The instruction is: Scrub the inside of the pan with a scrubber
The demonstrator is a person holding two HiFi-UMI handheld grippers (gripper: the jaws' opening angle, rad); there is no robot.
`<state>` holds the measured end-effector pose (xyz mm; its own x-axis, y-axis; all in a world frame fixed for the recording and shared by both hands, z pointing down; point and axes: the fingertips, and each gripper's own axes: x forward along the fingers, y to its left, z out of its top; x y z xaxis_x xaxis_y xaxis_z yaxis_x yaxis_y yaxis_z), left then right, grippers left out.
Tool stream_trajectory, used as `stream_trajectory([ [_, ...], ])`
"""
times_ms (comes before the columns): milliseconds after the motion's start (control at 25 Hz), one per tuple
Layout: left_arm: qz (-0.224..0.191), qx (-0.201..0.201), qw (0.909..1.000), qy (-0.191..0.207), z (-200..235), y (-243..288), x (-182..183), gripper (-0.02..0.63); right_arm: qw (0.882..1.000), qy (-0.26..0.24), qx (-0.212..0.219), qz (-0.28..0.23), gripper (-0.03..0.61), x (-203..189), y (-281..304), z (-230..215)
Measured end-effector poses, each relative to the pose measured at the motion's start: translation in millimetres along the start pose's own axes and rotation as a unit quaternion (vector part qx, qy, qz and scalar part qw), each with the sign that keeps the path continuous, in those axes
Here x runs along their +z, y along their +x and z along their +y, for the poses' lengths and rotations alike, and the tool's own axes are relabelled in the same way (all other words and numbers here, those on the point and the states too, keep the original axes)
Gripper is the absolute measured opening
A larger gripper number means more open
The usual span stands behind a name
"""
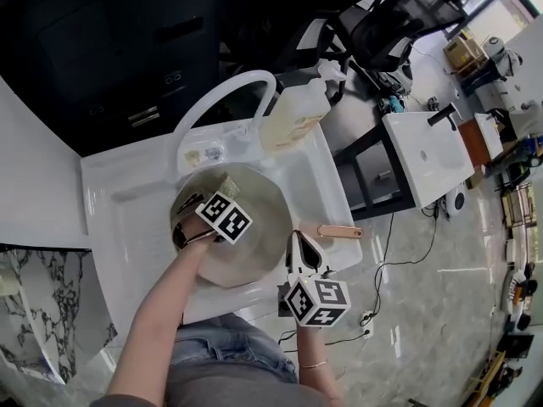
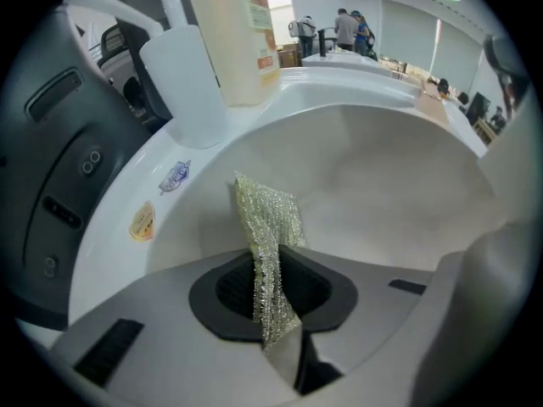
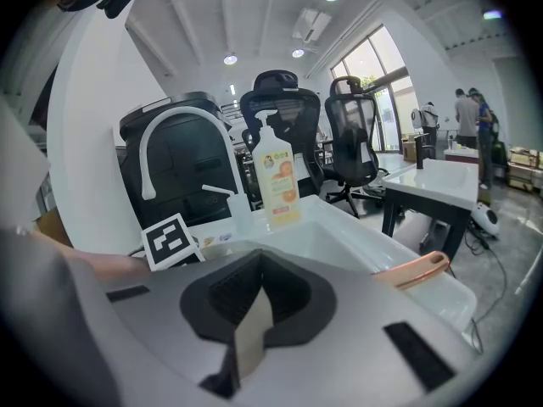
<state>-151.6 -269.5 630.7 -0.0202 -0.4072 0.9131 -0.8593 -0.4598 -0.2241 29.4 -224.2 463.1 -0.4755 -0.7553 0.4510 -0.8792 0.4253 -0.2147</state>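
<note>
The left gripper [image 2: 278, 316] pinches a glittery mesh scrubber [image 2: 267, 223] inside the grey pan [image 1: 259, 227], which lies in the white sink [image 1: 127, 202]. The right gripper [image 3: 250, 329], pressed together and empty, sits beside the pan's copper handle [image 1: 339, 231]. Scrubbing well probably calls for pressing the scrubber flat on the pan floor and steadying that handle.

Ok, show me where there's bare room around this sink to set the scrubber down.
Bare: the left side of the sink, between the pan and the left rim. Crowded: the back edge, with faucet and soap bottle; the right rim, with the pan handle and right gripper. The left gripper, holding the scrubber, sits in the pan.
</note>
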Motion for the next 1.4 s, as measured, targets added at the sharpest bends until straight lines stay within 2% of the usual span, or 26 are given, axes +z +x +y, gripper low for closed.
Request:
stream_trajectory([
  [200,0.029,0.065,0.9941,0.082,15.7,-4.8,-6.5,0.063,1.0,0.003,-0.003,-0.004,0.011,-1.9,-6.0,-1.4],
  [320,0.048,0.091,0.9884,0.112,23.4,-8.4,-11.4,0.063,1.0,0.006,-0.005,-0.005,0.011,-3.3,-10.2,-3.9],
  [640,0.061,0.155,0.9748,0.148,38.2,-27.8,-16.8,0.063,1.0,0.008,-0.003,-0.011,0.011,-4.0,-19.7,-2.8],
  [720,0.049,0.171,0.9736,0.143,44.8,-37.7,-14.6,0.063,1.0,0.009,-0.003,-0.014,0.011,-3.4,-22.6,-2.7],
  [840,0.014,0.173,0.9775,0.12,47.6,-56.8,-9.7,0.063,1.0,0.01,-0.004,-0.016,0.011,-5.4,-27.9,-2.8],
  [920,-0.01,0.152,0.9837,0.095,41.9,-69.3,-6.9,0.063,1.0,0.012,-0.006,-0.016,0.011,-7.5,-32.1,-3.7],
  [1000,-0.03,0.112,0.9912,0.064,31.0,-78.7,-4.0,0.063,1.0,0.014,-0.008,-0.017,0.011,-8.4,-35.9,-5.5],
  [1080,-0.047,0.05,0.9973,0.027,13.7,-85.1,-0.2,0.063,1.0,0.016,-0.011,-0.02,0.011,-8.8,-39.8,-8.1],
  [1160,-0.063,-0.033,0.9973,-0.017,-10.5,-90.5,5.9,0.063,0.999,0.021,-0.016,-0.022,0.011,-10.6,-44.3,-10.3],
  [1240,-0.076,-0.124,0.9873,-0.065,-38.4,-95.6,15.0,0.063,0.999,0.026,-0.02,-0.023,0.011,-13.8,-49.6,-12.8],
  [1400,-0.06,-0.268,0.9527,-0.129,-90.2,-100.6,27.3,0.061,0.999,0.033,-0.029,-0.022,0.011,-21.3,-61.2,-19.5],
])
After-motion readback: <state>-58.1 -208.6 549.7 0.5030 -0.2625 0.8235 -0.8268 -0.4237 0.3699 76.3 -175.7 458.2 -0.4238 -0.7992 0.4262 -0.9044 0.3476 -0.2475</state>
